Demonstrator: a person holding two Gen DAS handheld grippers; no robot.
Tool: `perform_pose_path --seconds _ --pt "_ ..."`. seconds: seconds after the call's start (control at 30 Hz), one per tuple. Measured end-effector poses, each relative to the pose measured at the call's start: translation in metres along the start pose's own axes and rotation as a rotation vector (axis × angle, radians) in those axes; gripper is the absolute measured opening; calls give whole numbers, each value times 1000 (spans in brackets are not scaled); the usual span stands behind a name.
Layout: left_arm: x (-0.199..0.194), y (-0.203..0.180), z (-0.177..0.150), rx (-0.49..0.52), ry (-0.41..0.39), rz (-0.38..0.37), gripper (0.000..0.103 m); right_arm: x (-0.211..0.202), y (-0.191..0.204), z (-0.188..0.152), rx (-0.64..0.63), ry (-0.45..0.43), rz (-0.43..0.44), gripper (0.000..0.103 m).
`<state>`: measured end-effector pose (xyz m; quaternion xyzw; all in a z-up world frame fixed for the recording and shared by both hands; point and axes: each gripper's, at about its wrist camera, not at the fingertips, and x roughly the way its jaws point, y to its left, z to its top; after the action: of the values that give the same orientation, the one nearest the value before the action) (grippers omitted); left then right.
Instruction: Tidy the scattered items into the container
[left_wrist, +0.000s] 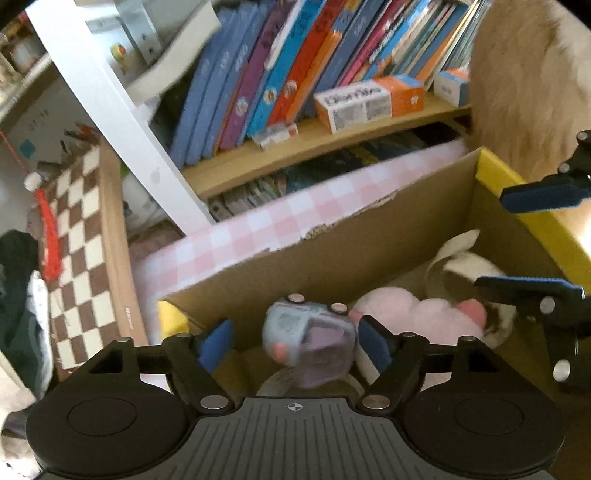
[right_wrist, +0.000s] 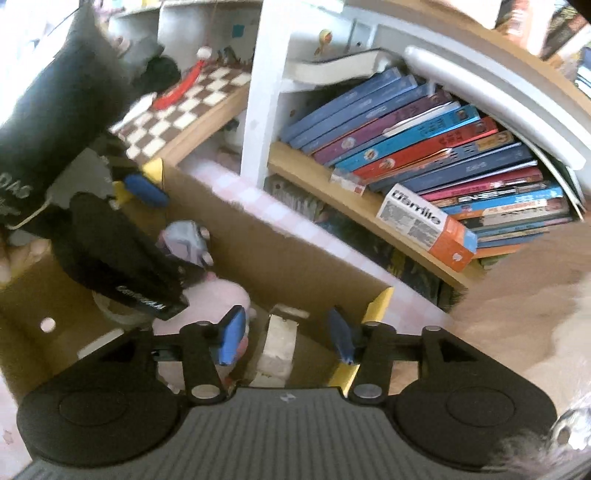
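A cardboard box (left_wrist: 369, 236) with yellow rim corners and a pink checked outer flap stands below both grippers. My left gripper (left_wrist: 295, 343) is open over the box. A blurred grey-blue and purple plush toy (left_wrist: 306, 339) sits between its blue pads, close to the right pad and clear of the left. A pink plush (left_wrist: 406, 314) and a white ring-shaped item (left_wrist: 461, 258) lie inside the box. My right gripper (right_wrist: 287, 338) is open over the box's right corner, and the white item (right_wrist: 279, 343) shows below its gap. It also shows in the left wrist view (left_wrist: 532, 238).
Behind the box is a wooden bookshelf (left_wrist: 332, 147) with leaning books and an orange-and-white carton (left_wrist: 369, 101), beside a white post (left_wrist: 129, 122). A chessboard (left_wrist: 81, 240) leans at the left. Beige carpet (right_wrist: 517, 314) lies to the right. A dark sleeve (right_wrist: 55, 110) reaches in.
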<state>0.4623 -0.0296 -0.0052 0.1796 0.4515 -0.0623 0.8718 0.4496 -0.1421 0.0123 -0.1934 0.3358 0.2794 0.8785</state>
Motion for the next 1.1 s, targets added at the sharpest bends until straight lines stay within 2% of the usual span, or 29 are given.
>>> perform_pose_path --seconds 0.13,0.33,0.6,0.77,0.93,1.07,1.1 --pt "-29 7 -6 -13 -74 38 83 -19 -3 -2 42 -51 10 52" --pt "-77 23 -16 -124 -202 72 87 -47 1 -2 68 -114 24 52" --pt "-120 22 -36 -182 -282 108 90 -85 14 -3 78 -189 37 53" --pt "-147 18 -54 -207 -330 104 90 -116 21 -8 82 -254 34 58" --pt "-175 17 -69 -222 -387 135 99 -148 25 -15 103 -319 15 70" --pt "-194 15 -80 -238 -426 143 101 -168 28 -25 135 -350 -15 73" --pt "-198 13 -84 -233 -434 147 101 -173 29 -27 143 -357 -22 76"
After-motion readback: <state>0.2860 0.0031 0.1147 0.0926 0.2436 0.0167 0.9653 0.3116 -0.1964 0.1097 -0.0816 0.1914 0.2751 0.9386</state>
